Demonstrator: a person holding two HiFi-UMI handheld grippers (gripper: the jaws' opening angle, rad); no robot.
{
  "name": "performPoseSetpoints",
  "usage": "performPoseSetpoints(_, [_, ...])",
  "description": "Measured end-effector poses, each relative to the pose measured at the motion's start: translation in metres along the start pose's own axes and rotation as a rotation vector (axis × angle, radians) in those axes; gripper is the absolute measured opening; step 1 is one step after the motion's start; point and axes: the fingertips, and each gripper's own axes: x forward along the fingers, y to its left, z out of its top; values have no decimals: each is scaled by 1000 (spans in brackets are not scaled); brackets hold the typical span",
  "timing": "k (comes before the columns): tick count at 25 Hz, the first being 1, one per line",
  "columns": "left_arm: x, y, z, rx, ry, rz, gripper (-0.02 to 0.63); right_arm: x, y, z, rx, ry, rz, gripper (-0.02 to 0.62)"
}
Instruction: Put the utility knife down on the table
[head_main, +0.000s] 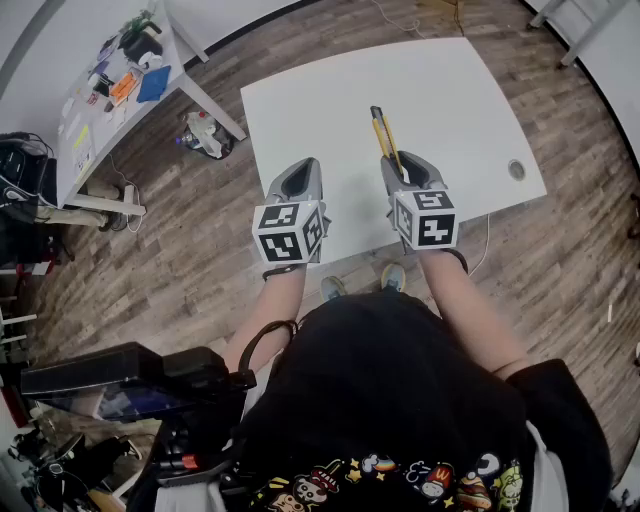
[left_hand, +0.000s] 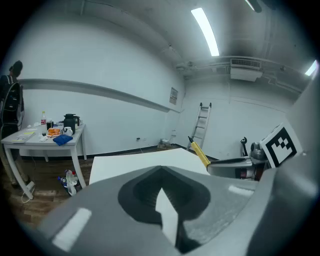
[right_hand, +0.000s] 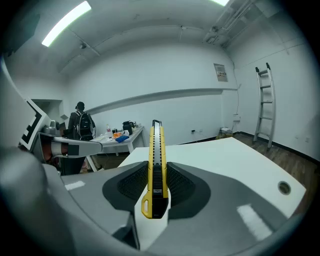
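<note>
Above the white table (head_main: 330, 100), the right hand-held gripper (head_main: 399, 166) is clamping the yellow utility knife (head_main: 384, 135), and should be lowering it level onto the table before letting go, while the left hand-held gripper (head_main: 302, 172) is hovering closed and empty.

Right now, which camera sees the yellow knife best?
The right gripper view: the utility knife fills the middle, clamped between the jaws. The head view shows it small from above, poking past the right gripper. The left gripper view catches only its front end.

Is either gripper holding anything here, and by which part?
The right gripper holds the yellow utility knife by its rear end, jaws shut on its flat sides, tip pointing forward. The left gripper holds nothing.
</note>
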Motion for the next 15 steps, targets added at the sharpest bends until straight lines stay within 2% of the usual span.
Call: performPoseSetpoints(15, [14,-14,7,8,20,-33,0,-4,-21,7,14,15,-35,140])
